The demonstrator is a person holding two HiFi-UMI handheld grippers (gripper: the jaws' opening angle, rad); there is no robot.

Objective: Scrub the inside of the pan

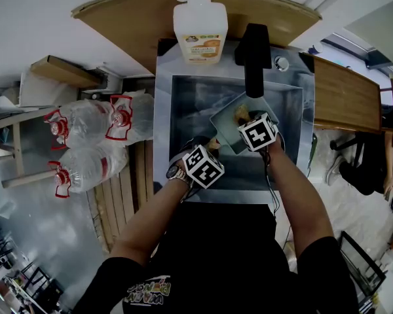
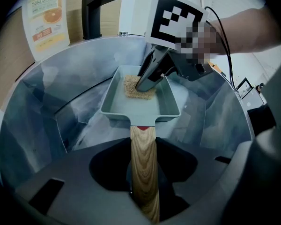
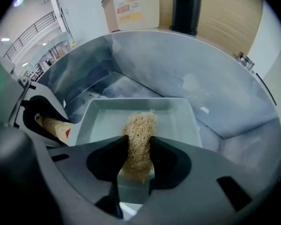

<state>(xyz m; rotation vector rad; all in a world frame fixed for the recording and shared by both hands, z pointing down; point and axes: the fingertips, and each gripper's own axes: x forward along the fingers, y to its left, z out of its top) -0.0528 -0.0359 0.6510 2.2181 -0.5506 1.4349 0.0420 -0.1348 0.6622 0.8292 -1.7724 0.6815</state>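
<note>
We pin handle (image 2: 144, 146) in left gripper (image 2: 144, 172), pan (image 2: 143, 110) running straight ahead; right gripper (image 3: 138, 156) pinches scrubber (image 3: 140, 131), pressed on pan floor, far end.

At the far edge of the sink (image 1: 162, 123) stands a big white bottle (image 1: 200, 28). Its label (image 2: 46, 20) carries a brand that looks like "SoliGarden" above pictured orange slices; the smaller print is too fine to read. The yellow lettering on the person's black shirt (image 1: 147, 294) is unreadable.
</note>
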